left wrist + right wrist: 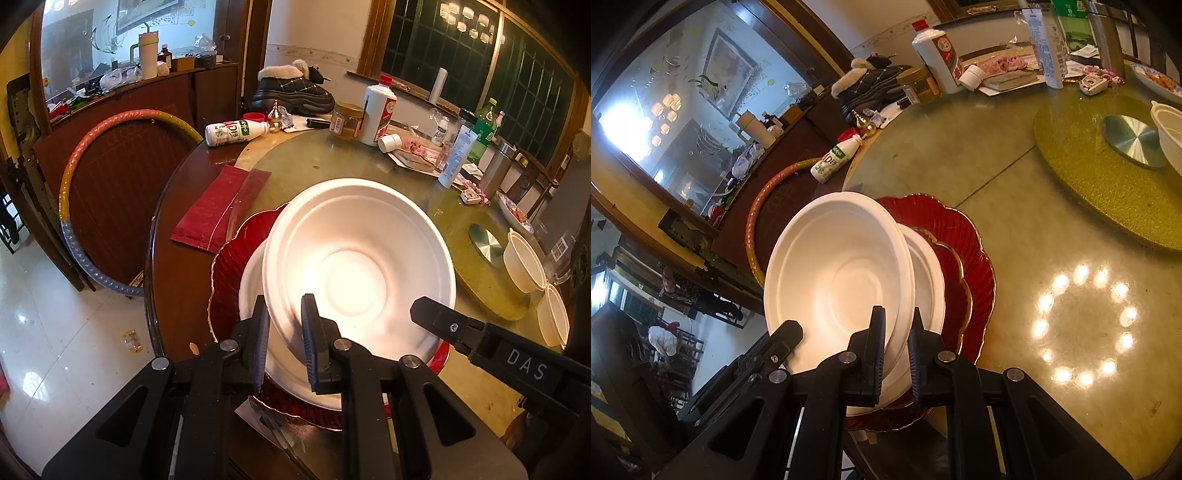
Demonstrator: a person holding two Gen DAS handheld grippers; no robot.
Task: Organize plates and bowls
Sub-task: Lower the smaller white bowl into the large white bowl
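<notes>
A white foam bowl (354,258) is held tilted over a second white bowl (251,291) that rests on a stack of red scalloped plates (236,251). My left gripper (284,332) is shut on the near rim of the upper white bowl. My right gripper (899,350) is shut on the same bowl's (842,280) rim from the other side, and one of its fingers (436,317) shows in the left wrist view. The lower white bowl (929,280) and the red plates (975,266) show beside it in the right wrist view.
Two cream plastic bowls (524,266) lie at the right by a gold turntable (1108,184). A red packet (218,206), a milk bottle (236,133), a white liquor bottle (378,114), a jar (345,120) and clutter stand further back. The table edge (155,258) drops off to the left.
</notes>
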